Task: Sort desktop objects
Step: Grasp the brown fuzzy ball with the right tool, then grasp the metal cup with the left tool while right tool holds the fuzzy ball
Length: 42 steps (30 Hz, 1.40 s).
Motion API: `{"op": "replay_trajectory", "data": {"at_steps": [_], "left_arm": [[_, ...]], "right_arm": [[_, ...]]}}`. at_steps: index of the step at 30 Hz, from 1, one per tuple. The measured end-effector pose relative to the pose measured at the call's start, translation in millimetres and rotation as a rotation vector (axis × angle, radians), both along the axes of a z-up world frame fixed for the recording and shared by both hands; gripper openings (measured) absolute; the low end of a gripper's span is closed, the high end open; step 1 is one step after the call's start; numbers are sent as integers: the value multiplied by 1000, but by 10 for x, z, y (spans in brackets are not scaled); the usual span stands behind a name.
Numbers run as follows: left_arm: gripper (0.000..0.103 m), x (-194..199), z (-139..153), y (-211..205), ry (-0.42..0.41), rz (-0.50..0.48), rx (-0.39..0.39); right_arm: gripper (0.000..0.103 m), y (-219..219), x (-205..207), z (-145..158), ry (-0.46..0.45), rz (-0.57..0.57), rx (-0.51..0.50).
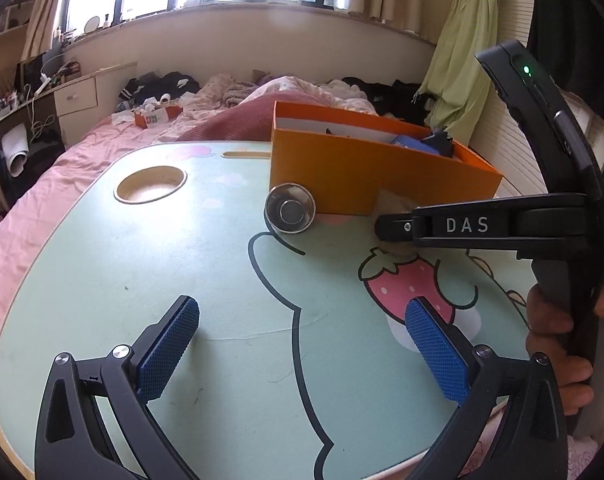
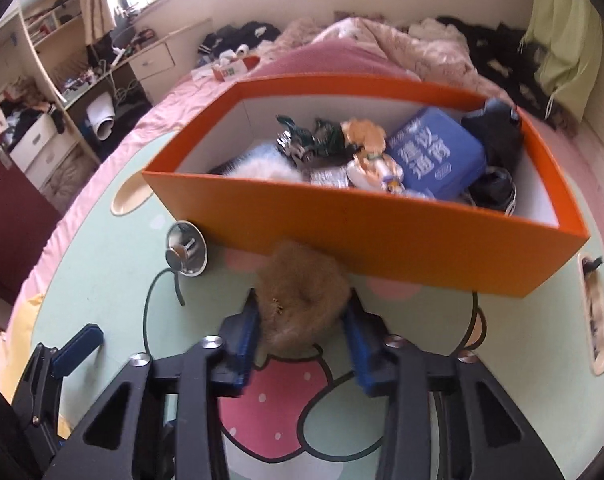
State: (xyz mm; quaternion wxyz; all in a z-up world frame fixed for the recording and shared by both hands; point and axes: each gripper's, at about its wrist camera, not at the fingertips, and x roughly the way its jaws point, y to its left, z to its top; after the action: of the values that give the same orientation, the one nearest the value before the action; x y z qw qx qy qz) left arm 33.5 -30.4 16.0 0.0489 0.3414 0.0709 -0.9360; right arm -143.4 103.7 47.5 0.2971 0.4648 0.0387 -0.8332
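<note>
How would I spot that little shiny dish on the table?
Find the orange box on the green table. At its near left corner, on the tabletop, sits a small round metal dish. It is the only shiny thing there; the fluffy brown tuft beside it is soft and matte.

Left gripper [image 1: 302, 344] spread wide, right gripper [image 2: 302, 332] clamped inward

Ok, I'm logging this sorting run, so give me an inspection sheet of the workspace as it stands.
Surface: mint cartoon-print lap table, set on a bed.
Job's things: orange box holding a blue packet and other items; fluffy brown scrunchie in front of it; small steel bowl beside it.
Clutter: nothing seen on the table.
Grippers: right gripper closing around the scrunchie; left gripper open, empty.
Cables: nothing seen on the table.
Surroundings: pink bedding, cluttered desk.
</note>
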Motion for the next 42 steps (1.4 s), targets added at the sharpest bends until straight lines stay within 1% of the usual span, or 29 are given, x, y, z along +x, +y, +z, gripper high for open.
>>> {"op": "replay_trajectory", "data": {"at_steps": [2, 5, 9, 11, 13, 14, 16, 19, 23, 24, 25, 26, 27, 28, 29, 30, 31, 33, 34, 36, 37, 39, 42], "left_arm": [[103, 42, 65, 21, 22, 9, -22], [103, 66, 198, 25, 49, -15, -34], [103, -26, 388, -28, 63, -31, -76], [103, -139, 435, -69, 32, -54, -85], [102, -317, 418, -122, -51, -90, -80], [101, -405, 416, -140, -70, -107, -68], [95, -538, 409, -157, -93, -121, -60], [93, -775, 396, -173, -121, -117, -72], [87, -1070, 294, -191, -182, -111, -79], [82, -1095, 253, -162, -196, -109, -88], [76, -1150, 205, -158, -218, -101, -98], [72, -1166, 161, -152, -234, -98, -98], [66, -1183, 113, -155, -250, -105, -88], [56, -1194, 66, -158, -265, -113, -73], [48, -1184, 33, -158, -272, -120, -59], [38, -1168, 4, -168, -275, -115, -57], [37, -1137, 2, -178, -262, -115, -60], [37, -1046, 44, -194, -230, -147, -22], [37, -1003, 84, -187, -214, -150, -20], [37, -890, 178, -163, -180, -144, -49], [37, -836, 225, -154, -167, -147, -46], [37, -723, 360, -147, -129, -171, -10], [37, -666, 647, -76, -52, -205, -12]], "right_arm": [[34, 79, 42, 67, 31, -17, -17], [34, 261, 174, 184, 78, -25, -64], [34, 541, 297, 273, 112, -60, -101], [34, 658, 316, 302, 126, -87, -106], [34, 795, 328, 327, 136, -117, -119], [34, 858, 329, 333, 137, -127, -127], [34, 965, 298, 354, 132, -145, -140], [34, 1049, 276, 361, 130, -175, -147], [34, 1103, 262, 370, 122, -187, -157], [34, 1105, 265, 369, 122, -187, -157], [34, 1105, 267, 369, 121, -185, -158], [34, 1105, 262, 364, 121, -183, -158], [34, 1102, 271, 366, 122, -182, -157], [34, 1102, 268, 366, 123, -179, -156], [34, 1096, 271, 366, 123, -177, -155], [34, 1102, 270, 360, 124, -176, -155], [34, 1102, 272, 356, 124, -176, -153], [34, 1107, 270, 352, 123, -175, -153], [34, 1108, 270, 350, 122, -176, -152], [34, 1111, 276, 356, 125, -178, -152], [34, 1099, 286, 363, 127, -178, -151], [34, 1096, 295, 391, 134, -175, -152], [34, 1057, 268, 526, 160, -164, -159]]}}
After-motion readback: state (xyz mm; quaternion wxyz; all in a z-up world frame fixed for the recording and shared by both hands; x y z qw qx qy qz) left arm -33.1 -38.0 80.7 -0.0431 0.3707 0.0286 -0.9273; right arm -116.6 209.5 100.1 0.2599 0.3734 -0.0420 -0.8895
